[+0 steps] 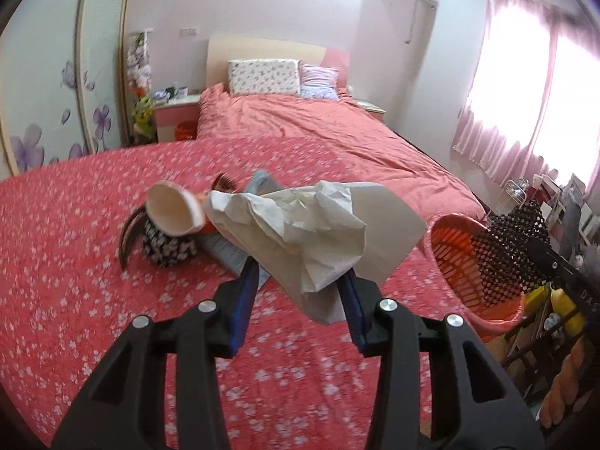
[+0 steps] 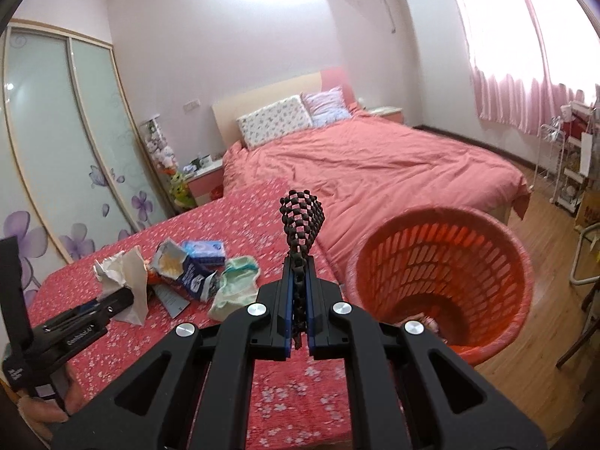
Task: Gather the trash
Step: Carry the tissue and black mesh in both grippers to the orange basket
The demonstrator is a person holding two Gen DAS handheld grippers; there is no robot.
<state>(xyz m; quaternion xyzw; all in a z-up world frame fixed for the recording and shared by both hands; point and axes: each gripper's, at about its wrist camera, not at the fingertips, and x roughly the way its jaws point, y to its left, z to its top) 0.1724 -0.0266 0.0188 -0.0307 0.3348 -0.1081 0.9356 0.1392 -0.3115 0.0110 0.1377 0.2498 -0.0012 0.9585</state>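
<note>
My left gripper (image 1: 298, 272) is shut on a crumpled white paper bag (image 1: 300, 225), held above the red floral cover (image 1: 93, 300); the right wrist view shows this gripper (image 2: 125, 296) with the bag (image 2: 127, 273) at the left. My right gripper (image 2: 299, 300) is shut on a black beaded mesh piece (image 2: 302, 221) that sticks up past its fingertips, just left of the orange slatted basket (image 2: 442, 273). From the left wrist, that mesh piece (image 1: 513, 247) hangs at the basket's rim (image 1: 450, 225). On the cover lie a paper cup (image 1: 172, 210) and an opened milk carton (image 2: 176, 262).
Also on the cover are a black floral pouch (image 1: 168, 243), a blue tissue pack (image 2: 204, 249) and a mint green cloth (image 2: 232, 288). A pink bed (image 2: 375, 165) stands behind. Wood floor (image 2: 543, 300) and a wire rack (image 2: 566, 172) lie to the right.
</note>
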